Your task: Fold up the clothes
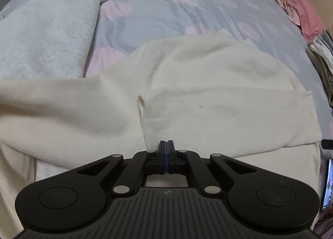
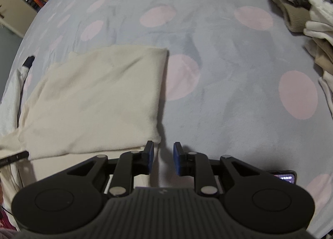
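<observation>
A cream garment [image 1: 187, 93] lies partly folded on the bed, one layer laid over another. My left gripper [image 1: 167, 145] is shut at the garment's near edge; whether cloth is pinched between its fingers does not show. In the right wrist view the same cream garment [image 2: 97, 99] lies to the left, folded into a rough rectangle. My right gripper [image 2: 163, 149] is open and empty, just off the garment's near right corner, over the sheet.
The bed has a grey sheet with pink dots [image 2: 229, 93]. A white fluffy garment with a dark cuff [image 1: 41, 37] lies at left. Pink clothes [image 1: 295, 3] and a pile of beige and white clothes [image 2: 312, 20] sit at the right. A phone [image 2: 285, 176] lies near my right gripper.
</observation>
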A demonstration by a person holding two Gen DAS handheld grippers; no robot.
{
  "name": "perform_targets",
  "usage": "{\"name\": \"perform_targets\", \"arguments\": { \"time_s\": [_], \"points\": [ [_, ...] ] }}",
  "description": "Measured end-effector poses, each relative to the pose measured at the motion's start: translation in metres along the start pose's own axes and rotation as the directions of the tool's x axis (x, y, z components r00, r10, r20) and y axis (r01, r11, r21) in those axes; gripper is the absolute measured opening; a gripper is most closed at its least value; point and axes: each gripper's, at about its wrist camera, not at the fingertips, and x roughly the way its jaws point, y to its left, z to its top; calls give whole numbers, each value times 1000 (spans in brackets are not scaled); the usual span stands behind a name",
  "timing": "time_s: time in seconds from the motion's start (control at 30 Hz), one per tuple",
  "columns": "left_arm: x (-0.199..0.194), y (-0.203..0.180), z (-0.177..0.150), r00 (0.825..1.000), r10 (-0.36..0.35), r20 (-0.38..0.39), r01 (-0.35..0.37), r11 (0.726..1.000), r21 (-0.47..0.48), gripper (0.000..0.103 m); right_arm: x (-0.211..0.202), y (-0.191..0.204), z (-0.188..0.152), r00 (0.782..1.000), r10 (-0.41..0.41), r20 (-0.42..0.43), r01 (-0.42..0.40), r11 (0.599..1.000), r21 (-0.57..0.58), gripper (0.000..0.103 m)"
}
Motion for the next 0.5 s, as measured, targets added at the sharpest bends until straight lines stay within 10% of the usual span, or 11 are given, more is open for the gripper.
{"name": "perform_targets", "arguments": {
  "time_s": [0.5],
  "points": [
    [3,3,-1,1000,8,-7,-8,1000,3,0,10,28,-4,992,-115,44,121,981,-154,5]
  ]
}}
